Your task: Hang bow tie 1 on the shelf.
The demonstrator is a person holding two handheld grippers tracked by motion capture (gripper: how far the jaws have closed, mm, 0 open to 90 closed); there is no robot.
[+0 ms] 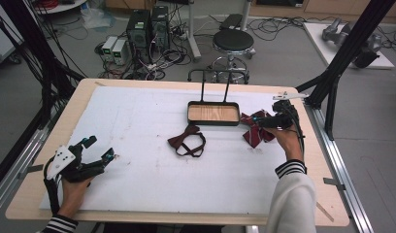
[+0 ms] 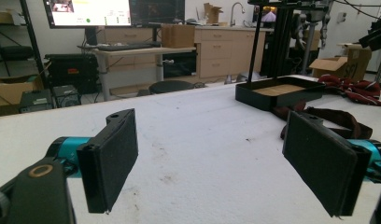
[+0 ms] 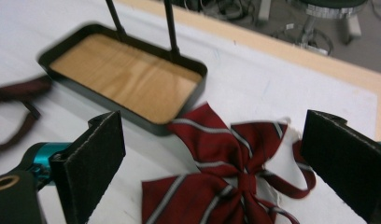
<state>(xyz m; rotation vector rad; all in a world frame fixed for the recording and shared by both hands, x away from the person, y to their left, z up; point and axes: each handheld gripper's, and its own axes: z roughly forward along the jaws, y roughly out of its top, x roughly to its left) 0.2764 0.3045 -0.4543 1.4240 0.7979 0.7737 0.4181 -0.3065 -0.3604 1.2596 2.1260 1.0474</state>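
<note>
A red striped bow tie point(image 1: 255, 130) point(image 3: 226, 168) lies on the white mat just right of a black tray with a wooden floor point(image 1: 191, 118) point(image 3: 132, 81). My right gripper point(image 1: 264, 120) point(image 3: 212, 168) hovers open over this bow tie, its jaws on either side of it. A dark maroon bow tie point(image 1: 187, 141) point(image 2: 328, 116) lies in front of the tray near the mat's middle. My left gripper point(image 1: 100, 149) point(image 2: 212, 158) is open and empty at the mat's front left, far from both ties.
The tray has a tall black wire handle point(image 1: 215, 82) rising at its back. The white mat point(image 1: 138, 121) covers most of the wooden table point(image 1: 74, 104). A stool point(image 1: 233, 42), computers and cables stand on the floor beyond the far edge.
</note>
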